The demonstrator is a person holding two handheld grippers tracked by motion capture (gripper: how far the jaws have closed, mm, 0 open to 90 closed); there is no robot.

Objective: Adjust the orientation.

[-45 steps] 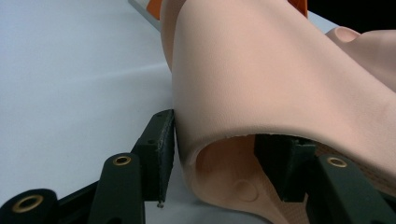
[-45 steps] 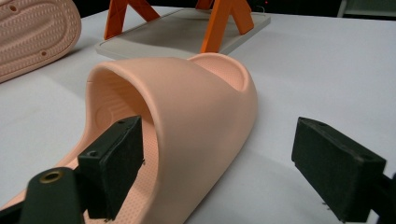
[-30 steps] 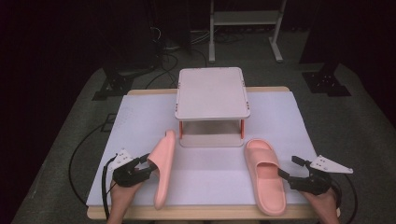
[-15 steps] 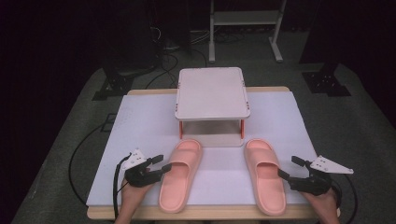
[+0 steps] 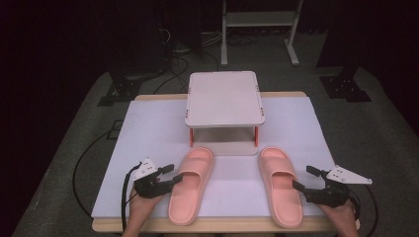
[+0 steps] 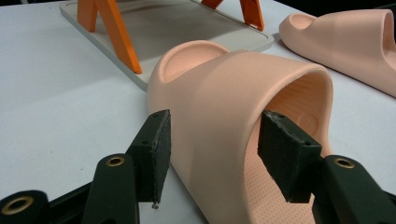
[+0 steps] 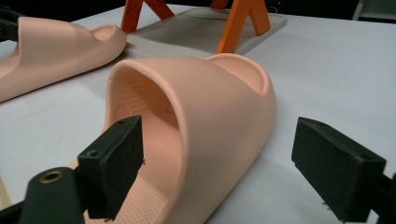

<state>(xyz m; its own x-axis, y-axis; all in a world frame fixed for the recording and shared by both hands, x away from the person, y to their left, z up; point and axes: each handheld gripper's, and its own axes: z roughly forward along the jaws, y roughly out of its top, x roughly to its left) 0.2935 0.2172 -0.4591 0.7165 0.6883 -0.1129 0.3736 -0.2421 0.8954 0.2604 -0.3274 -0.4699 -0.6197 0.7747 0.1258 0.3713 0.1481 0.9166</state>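
I have two soft pink foam slides lying flat, soles down, on the white surface, near the low grey two-tier rack with orange legs [image 5: 225, 98]. The left slide [image 5: 190, 185] sits between my left tongs [image 5: 165, 180], jaws parted around its strap wall, not squeezing. My right tongs [image 5: 309, 185] gape beside the right slide [image 5: 280, 185]. Both look light and squashy; I judge the strap's side the best hold.

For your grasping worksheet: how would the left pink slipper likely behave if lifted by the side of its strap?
The left slipper looks like thick moulded foam, so probably light and slightly squashy. Held at one side of the strap, it would likely tilt. Its matte surface suggests little slipping against the left gripper.
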